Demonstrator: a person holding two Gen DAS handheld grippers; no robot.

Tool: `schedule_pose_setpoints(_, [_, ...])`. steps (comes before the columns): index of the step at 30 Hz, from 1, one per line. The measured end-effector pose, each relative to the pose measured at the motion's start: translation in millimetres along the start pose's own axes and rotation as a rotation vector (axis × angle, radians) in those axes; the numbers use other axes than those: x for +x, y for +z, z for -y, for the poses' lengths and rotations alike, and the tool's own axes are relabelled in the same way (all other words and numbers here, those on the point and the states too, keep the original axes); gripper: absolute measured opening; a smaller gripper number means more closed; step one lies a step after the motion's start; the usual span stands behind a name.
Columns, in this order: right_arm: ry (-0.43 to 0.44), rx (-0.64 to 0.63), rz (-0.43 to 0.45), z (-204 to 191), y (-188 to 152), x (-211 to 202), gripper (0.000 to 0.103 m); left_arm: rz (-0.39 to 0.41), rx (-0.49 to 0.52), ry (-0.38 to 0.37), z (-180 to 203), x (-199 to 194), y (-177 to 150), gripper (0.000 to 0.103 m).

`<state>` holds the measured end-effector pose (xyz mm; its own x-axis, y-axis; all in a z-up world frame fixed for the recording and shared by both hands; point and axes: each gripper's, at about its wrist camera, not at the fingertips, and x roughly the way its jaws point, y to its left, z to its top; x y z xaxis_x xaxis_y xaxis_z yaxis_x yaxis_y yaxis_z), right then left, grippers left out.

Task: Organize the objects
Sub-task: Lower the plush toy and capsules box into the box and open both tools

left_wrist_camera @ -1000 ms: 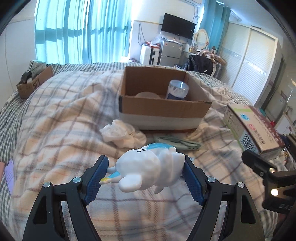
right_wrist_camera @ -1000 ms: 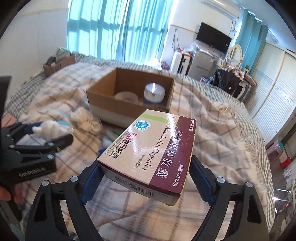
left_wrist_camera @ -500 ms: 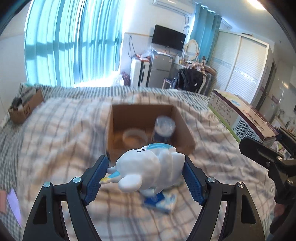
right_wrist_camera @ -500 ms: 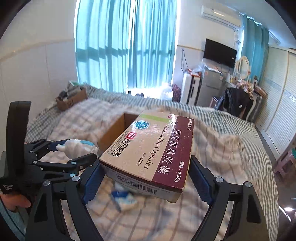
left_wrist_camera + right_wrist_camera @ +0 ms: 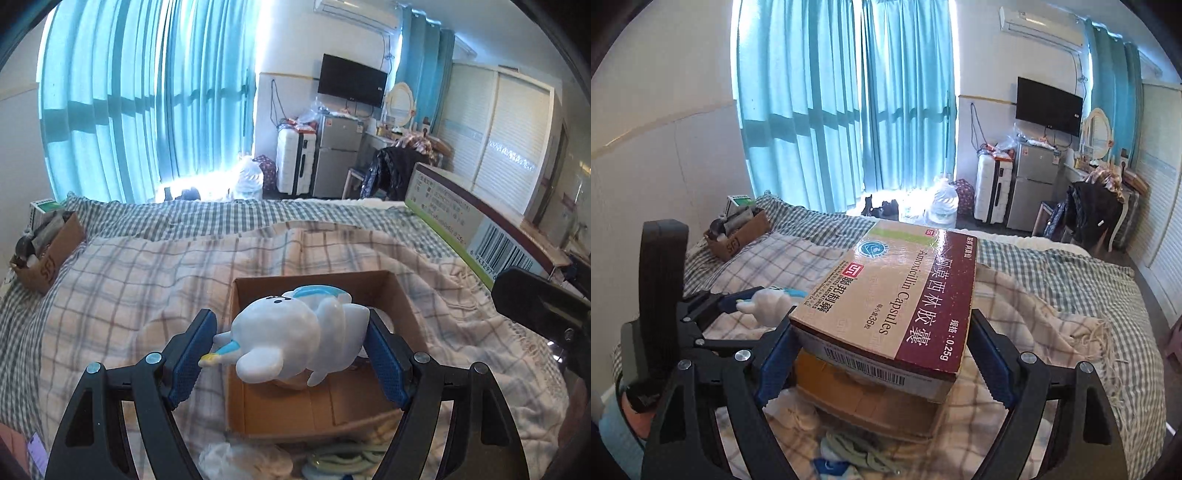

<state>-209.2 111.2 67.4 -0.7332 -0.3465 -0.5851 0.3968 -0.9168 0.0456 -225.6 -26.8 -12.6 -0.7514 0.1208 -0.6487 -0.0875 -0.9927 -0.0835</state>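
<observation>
My left gripper (image 5: 291, 350) is shut on a white toy figure with blue trim (image 5: 295, 339) and holds it above the open cardboard box (image 5: 317, 402) on the bed. My right gripper (image 5: 882, 354) is shut on a tan and maroon capsule carton (image 5: 897, 302), held high over the same cardboard box (image 5: 871, 410), which it mostly hides. The carton also shows at the right of the left wrist view (image 5: 469, 229). The toy and left gripper show at the left of the right wrist view (image 5: 768, 302).
A plaid blanket (image 5: 147, 280) covers the bed. Crumpled white cloth (image 5: 236, 461) and a greenish cloth (image 5: 343, 458) lie in front of the box. A small cardboard box of clutter (image 5: 40, 254) sits at the far left bed edge. Curtains, fridge and wardrobe stand beyond.
Both grippers have risen and moved forward with their loads. The toy now hangs over the box opening and the carton hovers above the box instead of beside it.
</observation>
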Motion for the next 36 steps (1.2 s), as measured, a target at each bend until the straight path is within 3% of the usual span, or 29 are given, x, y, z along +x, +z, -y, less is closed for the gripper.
schedule_pose_setpoints(9, [0.061, 0.039, -0.147, 21, -19, 90, 0.085, -0.141, -0.029, -0.040, -8, 85, -35, 0.081])
schedule_pose_setpoints(18, [0.069, 0.066, -0.193, 33, -40, 123, 0.083, -0.153, -0.034, -0.059, -7, 95, -50, 0.083])
schedule_pose_setpoints(21, [0.044, 0.057, -0.159, 32, -35, 113, 0.086, -0.156, -0.050, -0.069, -6, 86, -48, 0.088])
schedule_pose_setpoints(23, [0.039, 0.075, -0.135, 33, -30, 100, 0.089, -0.146, -0.063, -0.055, -6, 79, -44, 0.098])
schedule_pose_setpoints(36, [-0.011, 0.029, 0.005, 13, -8, -34, 0.091, -0.001, -0.026, 0.007, 1, -51, -29, 0.103])
